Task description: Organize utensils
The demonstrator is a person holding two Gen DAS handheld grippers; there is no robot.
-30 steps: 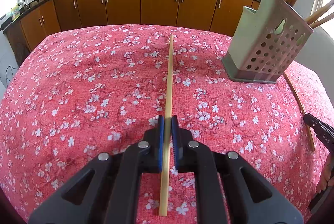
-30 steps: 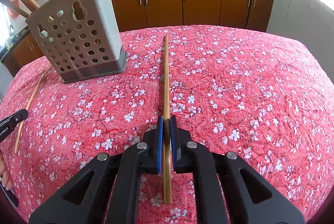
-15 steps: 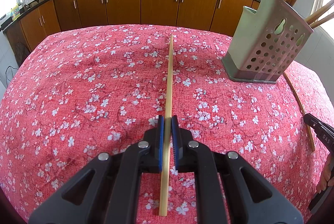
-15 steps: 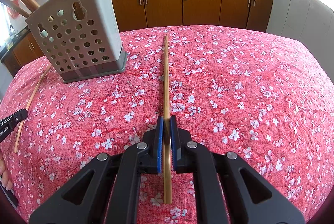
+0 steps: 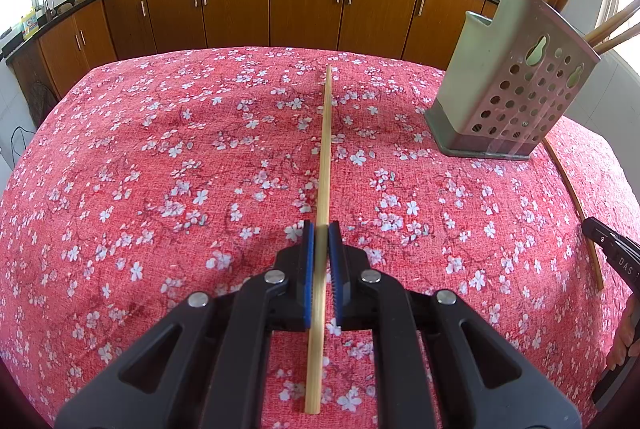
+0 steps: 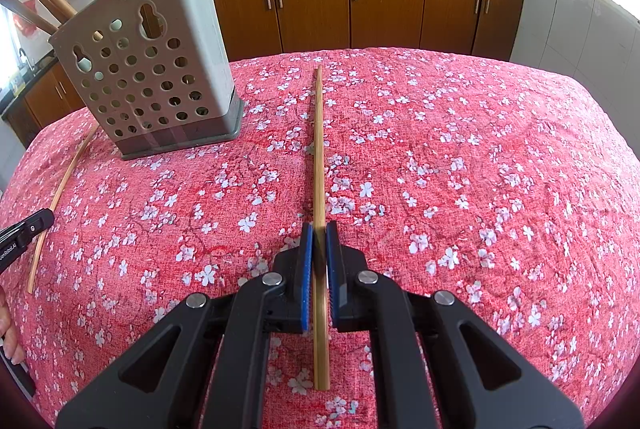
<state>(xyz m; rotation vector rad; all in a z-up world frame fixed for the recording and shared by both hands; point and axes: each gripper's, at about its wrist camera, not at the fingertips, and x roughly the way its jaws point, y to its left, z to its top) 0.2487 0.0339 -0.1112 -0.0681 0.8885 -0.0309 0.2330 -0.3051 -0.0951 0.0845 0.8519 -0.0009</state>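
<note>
Chopsticks (image 5: 325,157) (image 6: 319,149) clamped in both jaws, holder (image 6: 152,69) near left.

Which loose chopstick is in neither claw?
The thin curved chopstick lying on the tablecloth beside the perforated holder; the other two are each clamped in a claw.

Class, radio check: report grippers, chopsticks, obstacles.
Left gripper shut on chopstick. Right gripper likewise. Holder upright; loose chopstick beside it.

Black tongs (image 5: 320,241) with blue ribbed pads (image 5: 307,269) and silver rivets.
</note>
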